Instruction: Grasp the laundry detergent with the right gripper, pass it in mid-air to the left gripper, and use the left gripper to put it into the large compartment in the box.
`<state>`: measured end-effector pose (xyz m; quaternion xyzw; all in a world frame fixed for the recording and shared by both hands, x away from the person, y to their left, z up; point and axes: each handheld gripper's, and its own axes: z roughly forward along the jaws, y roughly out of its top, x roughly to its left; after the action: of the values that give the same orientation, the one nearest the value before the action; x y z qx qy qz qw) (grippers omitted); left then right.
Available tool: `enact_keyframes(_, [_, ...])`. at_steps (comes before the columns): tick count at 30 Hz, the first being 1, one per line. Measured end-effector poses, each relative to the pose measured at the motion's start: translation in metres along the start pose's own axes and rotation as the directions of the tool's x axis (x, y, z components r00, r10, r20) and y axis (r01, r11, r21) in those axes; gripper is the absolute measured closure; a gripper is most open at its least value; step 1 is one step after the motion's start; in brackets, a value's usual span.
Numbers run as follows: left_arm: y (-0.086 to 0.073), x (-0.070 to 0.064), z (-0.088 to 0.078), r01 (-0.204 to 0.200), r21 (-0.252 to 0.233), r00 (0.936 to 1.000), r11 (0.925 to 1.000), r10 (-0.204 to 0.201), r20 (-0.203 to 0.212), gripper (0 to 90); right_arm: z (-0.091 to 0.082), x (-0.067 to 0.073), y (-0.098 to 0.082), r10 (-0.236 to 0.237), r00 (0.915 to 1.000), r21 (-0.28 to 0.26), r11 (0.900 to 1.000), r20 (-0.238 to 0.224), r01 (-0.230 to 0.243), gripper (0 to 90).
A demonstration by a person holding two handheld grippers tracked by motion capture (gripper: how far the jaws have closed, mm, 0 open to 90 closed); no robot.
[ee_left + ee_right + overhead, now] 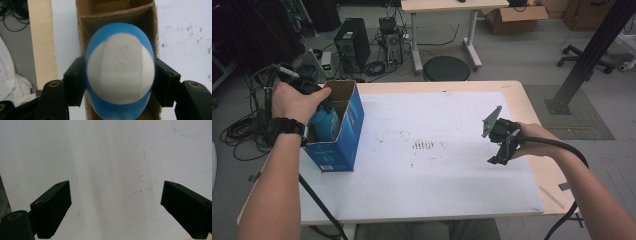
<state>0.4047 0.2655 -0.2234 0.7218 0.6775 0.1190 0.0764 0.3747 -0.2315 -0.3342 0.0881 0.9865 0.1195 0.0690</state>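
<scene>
An open blue cardboard box (346, 131) stands upright at the left of the table. My left gripper (323, 106) hangs over its mouth, shut on a blue bottle (325, 125) that sits partly inside the box. In the left gripper view the black pads (75, 81) press both sides of the blue bottle (120, 72), whose white-faced end points at the camera, with the box's brown inside (115, 13) beyond it. My right gripper (498, 152) hovers low over the right side of the white sheet. Its jaws stand open in the right gripper view (115, 207), nothing between them.
A white sheet (432, 165) covers most of the wooden table (519, 95), with dark smudges (424, 145) near its middle. Beyond the far edge stand a round black stool (446, 68) and a computer tower (352, 42). Cables (242, 132) lie on the floor at the left.
</scene>
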Motion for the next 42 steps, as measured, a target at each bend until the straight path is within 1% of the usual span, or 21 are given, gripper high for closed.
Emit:
enact_keyframes(5, [-0.003, 0.0, 0.015, 0.008, 0.012, 0.9999, 0.9999, -0.008, 0.012, 38.2, 0.0, 0.0, -0.002, 0.003, 1.0, 0.002, 1.0, -0.001, -0.003, 9.4])
enact_keyframes(11, [-0.005, -0.002, 0.026, 0.004, 0.026, 0.9999, 0.9997, -0.004, 0.011, 38.1, 0.002, 0.0, -0.004, 0.007, 1.0, 0.007, 1.0, 0.0, -0.007, 9.4])
enact_keyframes(13, [-0.006, -0.003, 0.029, 0.006, 0.027, 0.9999, 0.9996, -0.006, 0.008, 38.1, 0.002, 0.0, -0.004, 0.006, 1.0, 0.002, 1.0, 0.0, -0.006, 9.4])
enact_keyframes(17, [-0.006, -0.005, 0.035, -0.006, 0.04, 0.9999, 0.9992, 0.006, -0.008, 38.1, 0.003, 0.001, -0.005, 0.007, 1.0, 0.006, 1.0, -0.002, -0.007, 9.4])
enact_keyframes(20, [-0.006, -0.006, 0.038, -0.013, 0.046, 0.9998, 0.9988, 0.014, -0.017, 38.1, 0.004, 0.002, -0.005, 0.003, 1.0, 0.003, 1.0, 0.0, -0.003, 9.4])
enact_keyframes(31, [-0.01, -0.004, 0.048, -0.015, 0.063, 0.9998, 0.9979, 0.016, -0.013, 38.1, 0.004, 0.002, -0.004, 0.002, 1.0, 0.003, 1.0, 0.01, -0.002, 9.7])
enact_keyframes(33, [-0.01, -0.004, 0.049, -0.013, 0.055, 0.9998, 0.9984, 0.014, -0.011, 38.1, 0.004, 0.002, -0.004, 0.002, 1.0, 0.004, 1.0, 0.009, -0.002, 9.7])
enact_keyframes(39, [-0.01, -0.005, 0.05, -0.018, 0.051, 0.9998, 0.9985, 0.019, -0.012, 38.0, 0.004, 0.003, -0.004, 0.002, 0.9999, 0.008, 1.0, 0.012, -0.002, 9.8])
enact_keyframes(42, [-0.01, -0.005, 0.05, -0.018, 0.057, 0.9997, 0.9982, 0.019, -0.014, 37.9, 0.003, 0.003, -0.004, 0.002, 0.9999, 0.011, 1.0, 0.013, -0.002, 9.8])
